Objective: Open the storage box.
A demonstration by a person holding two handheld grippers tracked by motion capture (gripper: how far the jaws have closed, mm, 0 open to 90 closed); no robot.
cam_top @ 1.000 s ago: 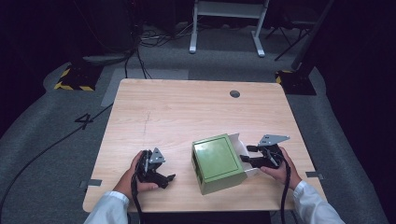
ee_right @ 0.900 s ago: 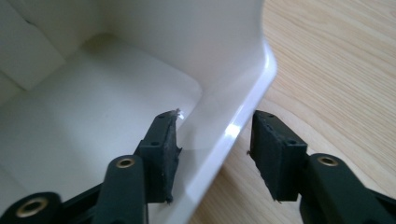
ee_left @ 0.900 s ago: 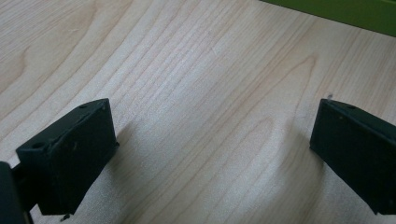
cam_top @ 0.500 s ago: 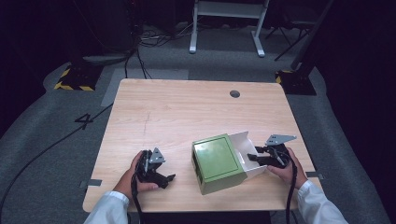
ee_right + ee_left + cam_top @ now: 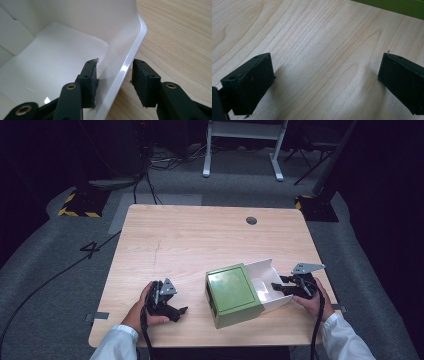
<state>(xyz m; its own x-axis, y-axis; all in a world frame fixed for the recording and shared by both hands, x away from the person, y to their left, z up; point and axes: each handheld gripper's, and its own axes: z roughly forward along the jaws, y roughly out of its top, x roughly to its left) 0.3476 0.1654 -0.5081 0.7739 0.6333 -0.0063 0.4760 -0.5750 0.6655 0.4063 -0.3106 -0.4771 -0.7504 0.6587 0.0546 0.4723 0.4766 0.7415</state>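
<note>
Scene: a person at a wooden table (image 5: 200, 240) works a green box sleeve (image 5: 232, 292) with a white inner tray (image 5: 265, 285) drawn partly out of its right-hand end.
Right gripper (image 5: 113, 82): jaws apart and straddling the tray's end wall, one jaw inside over the white floor, the other outside over the wood; neither is seen pressing on the wall.
Tray position: near the table's front edge, right of centre, its open end facing the right gripper (image 5: 287, 287).
Key relation: the wall stands directly between the jaws; sleeve and tray share a long axis running left to right, slightly skewed on the table, in line with the gripper's reach.
Nearer hand: the right, at the tray's end.
Left gripper (image 5: 170, 307): resting on bare wood just left of the sleeve, jaws wide and empty, a green edge at the top of its view.
Likely next: closing on the wall to pull or push the tray along that axis.
</note>
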